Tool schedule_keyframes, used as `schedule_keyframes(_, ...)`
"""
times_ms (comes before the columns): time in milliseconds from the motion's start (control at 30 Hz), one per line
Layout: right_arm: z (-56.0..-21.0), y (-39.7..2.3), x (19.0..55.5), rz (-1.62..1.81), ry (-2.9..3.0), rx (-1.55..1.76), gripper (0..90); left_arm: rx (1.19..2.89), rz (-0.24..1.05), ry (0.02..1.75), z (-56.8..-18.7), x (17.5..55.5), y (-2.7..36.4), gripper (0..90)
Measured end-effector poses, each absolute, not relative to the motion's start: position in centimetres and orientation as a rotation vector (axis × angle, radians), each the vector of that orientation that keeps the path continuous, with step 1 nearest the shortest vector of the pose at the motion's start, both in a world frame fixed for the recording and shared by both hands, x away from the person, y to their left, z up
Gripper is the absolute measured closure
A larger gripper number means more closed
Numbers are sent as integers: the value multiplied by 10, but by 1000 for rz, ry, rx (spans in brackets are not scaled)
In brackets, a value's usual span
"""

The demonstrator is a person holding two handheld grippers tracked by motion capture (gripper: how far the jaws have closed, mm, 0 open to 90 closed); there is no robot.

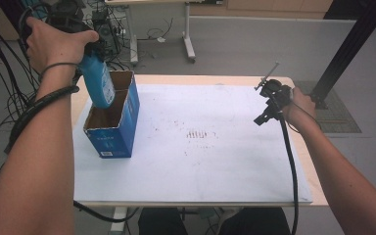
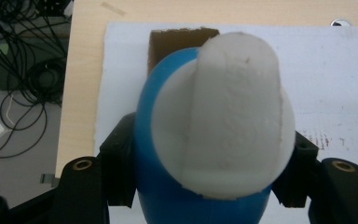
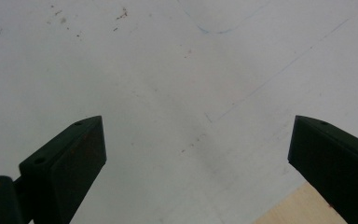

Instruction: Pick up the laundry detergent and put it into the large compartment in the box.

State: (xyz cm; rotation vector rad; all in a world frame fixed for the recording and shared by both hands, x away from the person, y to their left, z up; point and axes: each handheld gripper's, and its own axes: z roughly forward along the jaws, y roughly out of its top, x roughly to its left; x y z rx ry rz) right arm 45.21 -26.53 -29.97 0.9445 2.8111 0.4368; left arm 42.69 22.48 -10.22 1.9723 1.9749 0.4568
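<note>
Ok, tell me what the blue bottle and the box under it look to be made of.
Blue bottle: likely plastic, smooth with a slight sheen, and a matte white cap. Box: cardboard, with a brown raw inside and a printed blue outside.

Open-topped blue box (image 1: 113, 131) at mat's left edge, white mat (image 1: 215, 161) bare rightward

Blue bottle (image 2: 168, 196) clamped between jaws, white cap (image 2: 223, 121)
</note>
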Motion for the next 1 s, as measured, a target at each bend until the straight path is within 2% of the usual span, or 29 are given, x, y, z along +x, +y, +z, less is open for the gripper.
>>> schedule_keyframes(1000, -298, -267, 449, 437, 2811, 939, 39, 2003, 411, 1985, -155, 426, 227, 377)
